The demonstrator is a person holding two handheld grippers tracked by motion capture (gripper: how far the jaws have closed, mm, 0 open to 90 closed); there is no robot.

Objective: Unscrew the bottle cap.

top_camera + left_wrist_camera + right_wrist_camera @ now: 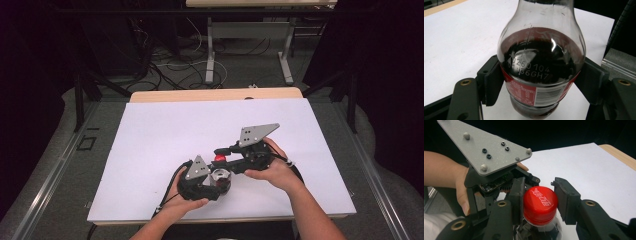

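Note:
A small cola bottle [220, 178] with dark drink, a red label and a red cap [219, 158] stands on the white table sheet [165, 130]. My left gripper [541, 83] is shut on the bottle [541, 62], its two pads pressing the body at label height. In the high view this left gripper [216, 186] sits at the bottle's near side, held from below-left. My right gripper [540, 196] comes in from the right and is shut on the red cap [540, 204], one pad on each side. From above, the right gripper [220, 153] lies just over the bottle's top.
The left gripper's grey three-cornered plate [486, 152] and the hand holding it rise just behind the cap. A wooden table edge [215, 95] runs along the back of the sheet. Beyond it are table legs and loose cables [175, 67] on the floor.

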